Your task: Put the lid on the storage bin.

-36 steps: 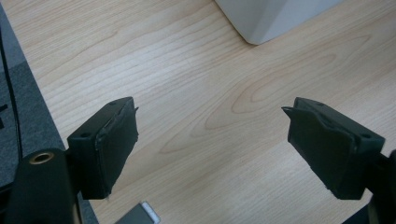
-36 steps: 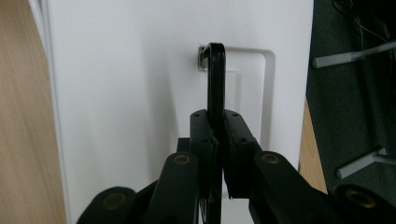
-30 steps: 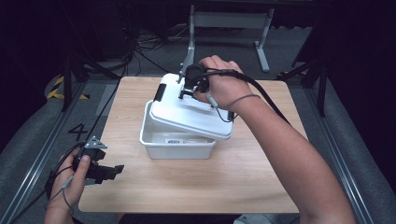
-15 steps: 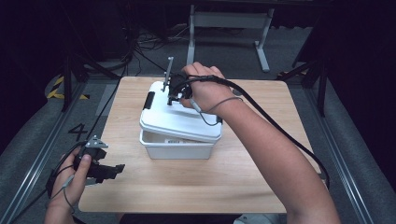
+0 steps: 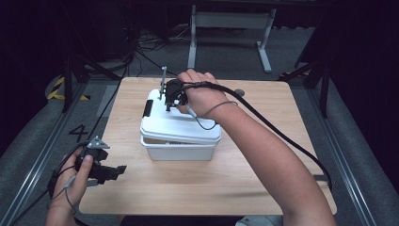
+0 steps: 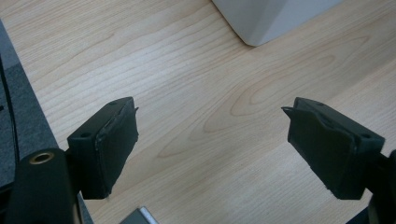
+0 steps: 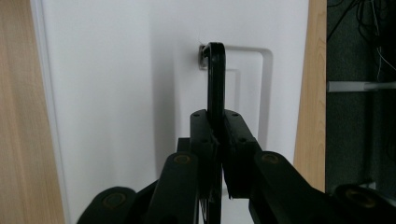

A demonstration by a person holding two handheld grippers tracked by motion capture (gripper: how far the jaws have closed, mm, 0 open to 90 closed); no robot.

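Centrally, the right hand-held gripper [image 7: 215, 135] pinches the lid's black handle [image 7: 215, 79]; lower left, the left hand-held gripper [image 6: 210, 140] gapes wide over the worktop [image 6: 196, 93].

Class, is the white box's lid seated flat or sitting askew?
Askew: the lid overhangs the white box, a dark gap beneath, while the right gripper pinches its black handle.

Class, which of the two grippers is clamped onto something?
The right gripper, over the white box: its jaws pinch the lid's black handle. The left gripper gapes, holding nothing.
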